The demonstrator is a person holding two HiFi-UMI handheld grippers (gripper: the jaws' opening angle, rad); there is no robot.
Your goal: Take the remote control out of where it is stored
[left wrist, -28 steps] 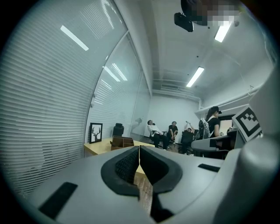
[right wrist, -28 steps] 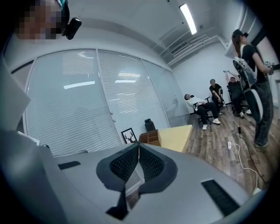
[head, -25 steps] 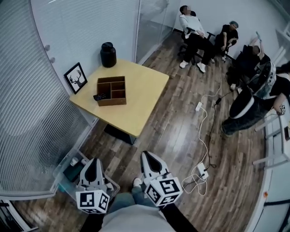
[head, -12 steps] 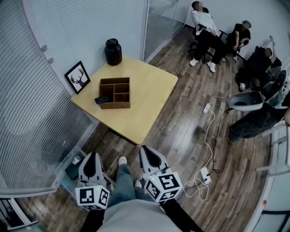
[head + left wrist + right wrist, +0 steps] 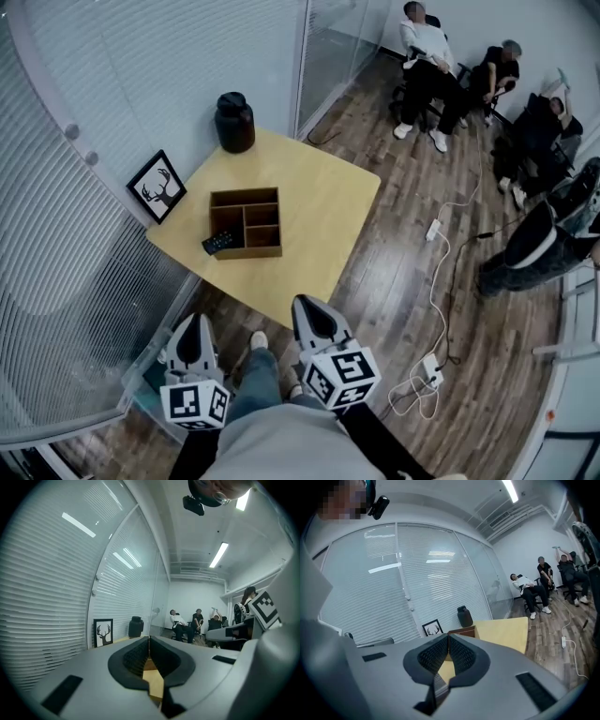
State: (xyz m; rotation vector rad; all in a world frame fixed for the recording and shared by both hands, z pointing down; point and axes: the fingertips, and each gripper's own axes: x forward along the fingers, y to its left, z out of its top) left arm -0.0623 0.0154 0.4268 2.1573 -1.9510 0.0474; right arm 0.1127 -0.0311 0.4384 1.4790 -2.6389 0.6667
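Head view first: low at the bottom edge, left gripper (image 5: 193, 321) and right gripper (image 5: 305, 302) side by side, noses aimed at the table (image 5: 323, 202), both well short of its near edge and carrying nothing. Out on the yellow tabletop, a brown wooden box (image 5: 246, 194) with open compartments. At its near-left corner, the remote control (image 5: 218, 242), black and poking out past the box wall (lying in the corner compartment or only leaning on it, hard to call from up here). Beyond the box, a black jar (image 5: 234, 122) at the table's far corner and a framed deer picture (image 5: 157, 186) propped by the blinds. Off to the right, a white cable (image 5: 433, 281) trailing over the wood floor, and seated people (image 5: 427, 56) at the far wall. Over to the left gripper view: ribbed pads pressed tight together, tip to tip, with no object pinched between them. Past them, the deer picture and the jar, with the people in the distance. No sight of the remote control from here. Now the right gripper view: same story, pads meeting at the tips and gripping nothing. Straight ahead over the jaws, the box's brown wall, the jar behind it, and a broad sweep of yellow table to the right.
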